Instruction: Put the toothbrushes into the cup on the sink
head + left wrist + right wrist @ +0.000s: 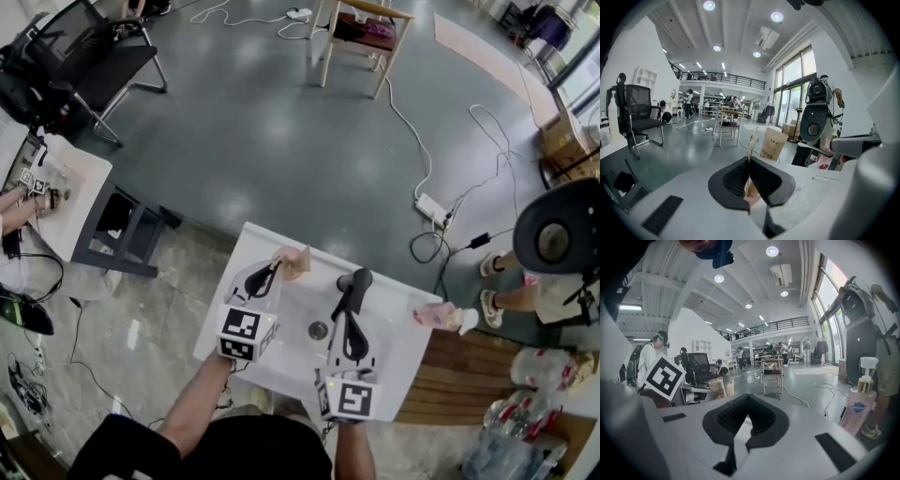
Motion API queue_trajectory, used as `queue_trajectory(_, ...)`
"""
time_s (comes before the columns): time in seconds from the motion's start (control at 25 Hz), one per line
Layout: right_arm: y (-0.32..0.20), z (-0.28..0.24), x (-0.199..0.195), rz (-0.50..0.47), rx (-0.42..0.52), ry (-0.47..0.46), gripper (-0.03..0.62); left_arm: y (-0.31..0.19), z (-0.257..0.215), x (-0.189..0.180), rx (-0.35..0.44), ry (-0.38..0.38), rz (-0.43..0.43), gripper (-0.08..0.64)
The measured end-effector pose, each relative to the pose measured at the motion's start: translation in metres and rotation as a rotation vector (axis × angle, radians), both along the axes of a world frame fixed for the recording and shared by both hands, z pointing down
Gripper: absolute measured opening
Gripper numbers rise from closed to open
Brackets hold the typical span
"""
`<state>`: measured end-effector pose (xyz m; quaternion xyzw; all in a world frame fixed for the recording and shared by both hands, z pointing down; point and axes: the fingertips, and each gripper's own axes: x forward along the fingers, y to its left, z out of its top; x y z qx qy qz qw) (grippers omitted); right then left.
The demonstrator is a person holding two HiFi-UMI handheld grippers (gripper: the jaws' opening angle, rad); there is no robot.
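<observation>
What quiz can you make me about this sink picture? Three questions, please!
1. True or false: the bottle is at the sink's right end.
2. What does the left gripper pinch? A) a thin paper packet B) the bottle C) nothing
3. What colour is the office chair?

Key: 1 true; 2 A; 3 black.

From overhead we look steeply down on the sink (pixel 295 314); both gripper cameras ride low over it, facing across the floor (pixel 281 131), sharing the wooden chair (pixel 772 371)
</observation>
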<state>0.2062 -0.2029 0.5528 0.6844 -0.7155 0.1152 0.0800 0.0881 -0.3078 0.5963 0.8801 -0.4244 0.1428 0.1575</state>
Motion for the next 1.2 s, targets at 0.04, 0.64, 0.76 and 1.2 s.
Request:
queue_trajectory(0.04, 0.0, 0.0, 0.001, 0.002, -0.001, 0.0, -0.002, 0.0, 0.0, 0.0, 0.002, -0.002, 0.0, 0.005)
queue_trajectory(0.64, 0.002, 0.003, -0.008, -0.005, -0.017, 0.004, -0.002, -0.002, -0.003, -0.004, -0.005, 0.022, 0.009, 0.14)
queue_trajectory(0.76, 0.003, 0.002, -0.009, -0.003, -0.02, 0.006, -0.002, -0.001, -0.005, -0.004, 0.002, 0.021, 0.008, 0.147)
queue_trajectory(1.2, 0.008, -0.013, -0.011, 0.012, -0.009, 0.018, 0.0, 0.008, -0.018, -0.009, 0.019, 0.017, 0.011, 0.149)
